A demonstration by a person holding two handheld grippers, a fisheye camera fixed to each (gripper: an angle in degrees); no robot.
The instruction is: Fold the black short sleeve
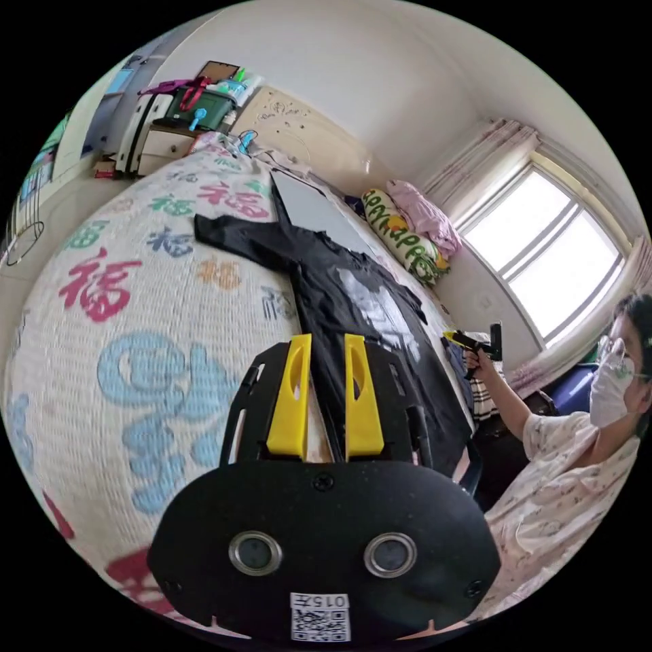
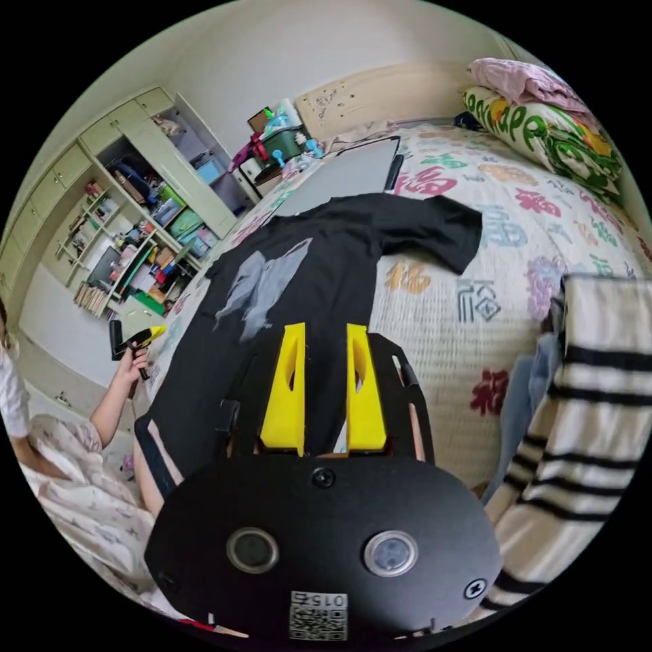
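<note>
The black short sleeve shirt (image 1: pixel 353 299) (image 2: pixel 319 265) lies spread flat on the bed, with a pale grey print on its chest. One sleeve (image 1: pixel 224 234) (image 2: pixel 435 227) sticks out over the quilt. My left gripper (image 1: pixel 327 337) hovers open over the shirt's side edge near the hem, its yellow jaws apart and holding nothing. My right gripper (image 2: pixel 324 327) is open too, above the hem end of the shirt. Each view also catches the other gripper raised in a hand: the right gripper (image 1: pixel 475 343) and the left gripper (image 2: pixel 136 337).
The bed has a white quilt (image 1: pixel 136 326) (image 2: pixel 448 319) with coloured characters. A grey board (image 1: pixel 312 207) (image 2: pixel 353 173) lies beyond the collar. A striped cloth (image 2: pixel 591 407) hangs close by. Pillows (image 1: pixel 401 238) (image 2: pixel 543 122), shelves (image 2: pixel 136 238) and a masked person (image 1: pixel 564 468) surround the bed.
</note>
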